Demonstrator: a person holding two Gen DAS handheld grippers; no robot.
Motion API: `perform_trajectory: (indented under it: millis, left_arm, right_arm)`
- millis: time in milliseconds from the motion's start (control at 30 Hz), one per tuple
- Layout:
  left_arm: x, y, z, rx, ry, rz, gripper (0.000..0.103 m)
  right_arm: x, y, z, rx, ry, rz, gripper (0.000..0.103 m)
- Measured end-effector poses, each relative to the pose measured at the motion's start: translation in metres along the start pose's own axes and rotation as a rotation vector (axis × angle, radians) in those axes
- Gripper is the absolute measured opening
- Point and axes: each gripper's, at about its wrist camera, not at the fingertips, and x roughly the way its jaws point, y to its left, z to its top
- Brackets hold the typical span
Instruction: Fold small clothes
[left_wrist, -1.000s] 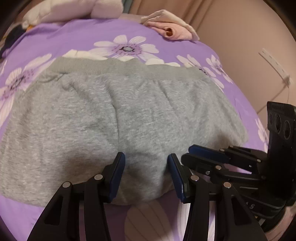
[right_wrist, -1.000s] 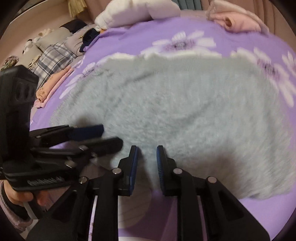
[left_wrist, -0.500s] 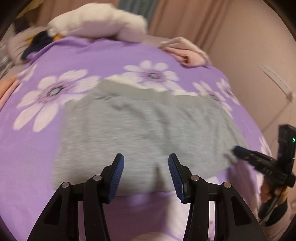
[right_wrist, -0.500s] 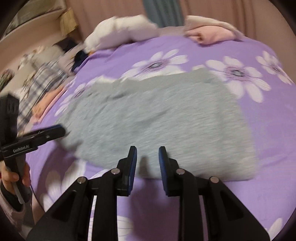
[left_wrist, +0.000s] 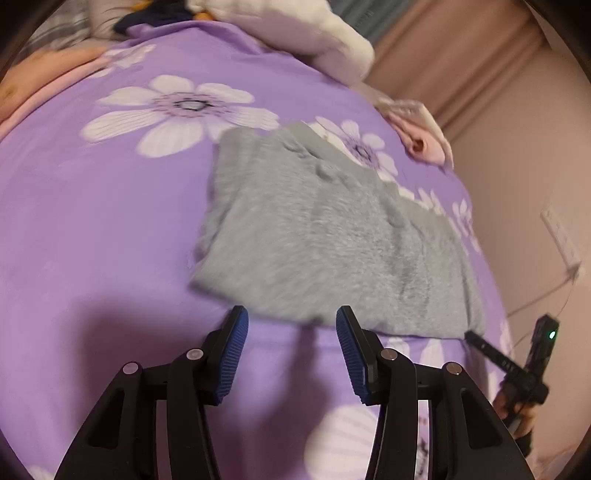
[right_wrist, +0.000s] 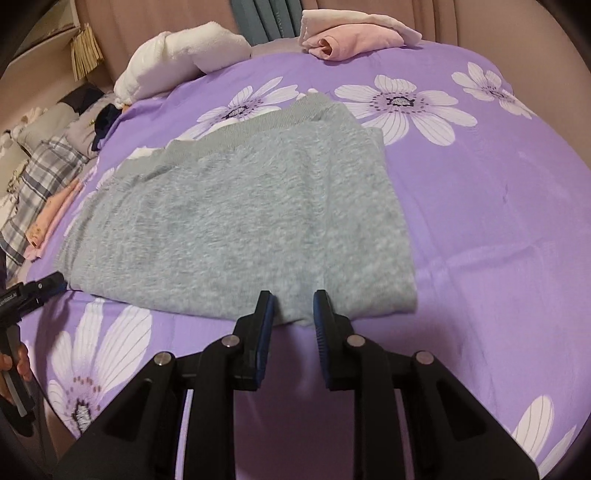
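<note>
The grey garment (right_wrist: 236, 218) lies flat on the purple flowered bedspread (right_wrist: 498, 229), ribbed waistband at the far edge. My right gripper (right_wrist: 291, 314) sits at its near hem, fingers apart and holding nothing. My left gripper (left_wrist: 291, 332) hangs just short of the near edge, fingers wide apart, also empty.

Recommended procedure for the next fold:
1. Pinch one near corner with each gripper, catching all layers.
2. Lift both corners level and carry them toward the waistband.
3. Lay edges flush, then release.

No containers are visible. Folded pink clothes (right_wrist: 354, 40) rest at the far edge; a plaid stack (right_wrist: 40, 184) lies left.
</note>
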Motion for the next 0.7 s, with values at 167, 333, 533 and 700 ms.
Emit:
perform_trajectory:
  millis: [167, 333, 533, 700]
  left_arm:
    - [-0.024, 0.017, -0.004, -0.090, -0.027, -0.077, 0.057]
    - [-0.018, 0.027, 0.002, -0.202, -0.027, -0.174, 0.059]
    - [0.006, 0.043, 0.007, -0.346, 0.009, -0.265, 0.059]
    - [0.020, 0.051, 0.020, -0.393, 0.025, -0.324, 0.059]
  right_arm:
    - [-0.021, -0.004, -0.011, 0.051, -0.058, 0.060, 0.047]
    - [-0.029, 0.001, -0.009, 0.105, -0.078, 0.147, 0.050]
    - [-0.035, 0.023, -0.005, 0.054, -0.108, 0.184, 0.055]
    - [-0.028, 0.027, -0.004, 0.027, -0.100, 0.191, 0.056]
